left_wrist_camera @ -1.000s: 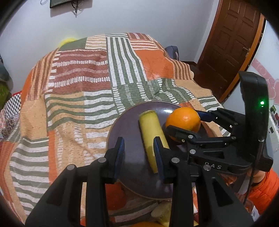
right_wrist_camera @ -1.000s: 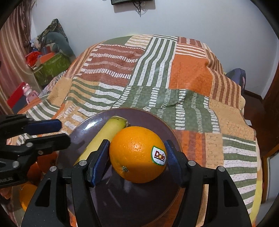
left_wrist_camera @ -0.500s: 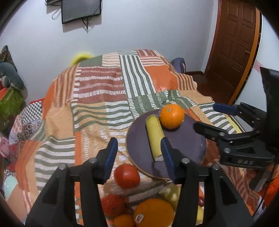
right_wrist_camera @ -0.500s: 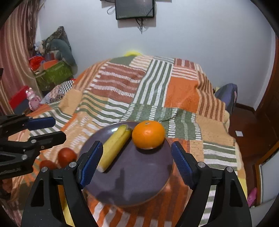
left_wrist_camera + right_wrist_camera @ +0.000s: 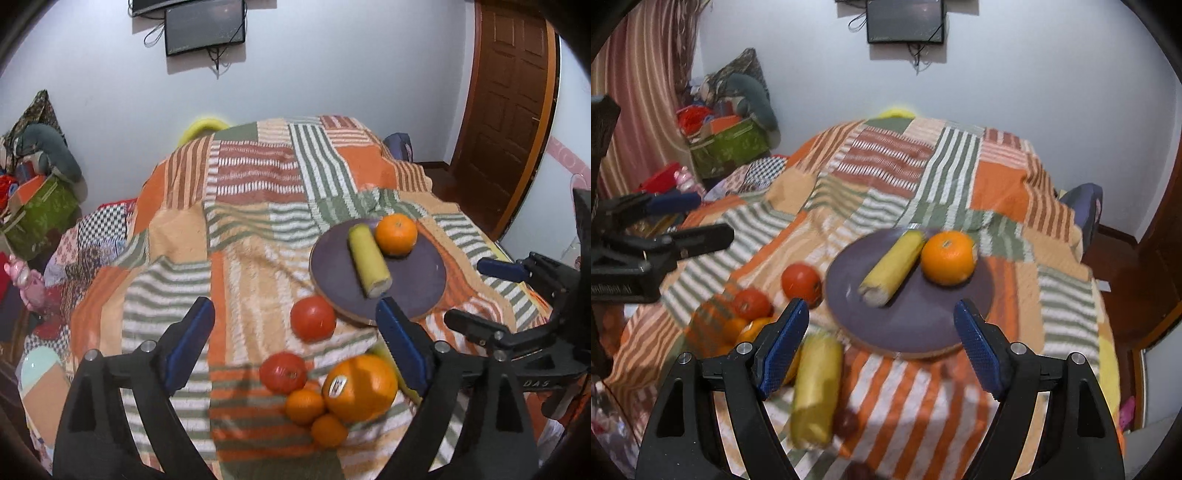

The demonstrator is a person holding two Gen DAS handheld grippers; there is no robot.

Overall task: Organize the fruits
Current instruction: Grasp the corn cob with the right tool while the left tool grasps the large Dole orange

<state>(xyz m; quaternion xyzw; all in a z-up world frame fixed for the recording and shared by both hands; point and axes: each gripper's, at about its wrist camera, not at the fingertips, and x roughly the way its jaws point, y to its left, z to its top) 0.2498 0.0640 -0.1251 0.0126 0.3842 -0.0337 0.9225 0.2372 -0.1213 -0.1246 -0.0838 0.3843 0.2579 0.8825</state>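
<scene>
A purple plate (image 5: 413, 284) (image 5: 923, 317) lies on the striped patchwork blanket with a yellow banana piece (image 5: 369, 258) (image 5: 894, 267) and an orange (image 5: 396, 234) (image 5: 947, 256) on it. Near its front edge lie two tomatoes (image 5: 313, 323) (image 5: 283, 371), a large stickered orange (image 5: 360, 386) and two small oranges (image 5: 304, 406). Another banana piece (image 5: 816, 387) lies in front of the plate. My left gripper (image 5: 293, 308) (image 5: 709, 218) hovers above the loose fruit, its jaws opening and gripping nothing. My right gripper (image 5: 880, 308) (image 5: 471, 291) stands open and empty, pulled back from the plate.
The blanket (image 5: 258, 192) covers a bed that drops away at its edges. A brown door (image 5: 509, 110) is on the right, a screen (image 5: 905, 22) on the far wall, and a green box (image 5: 731, 147) with clutter on the left.
Both grippers backed up and away from the plate. The right one let go of the orange, the left one widened off the banana piece. The loose fruit came into view.
</scene>
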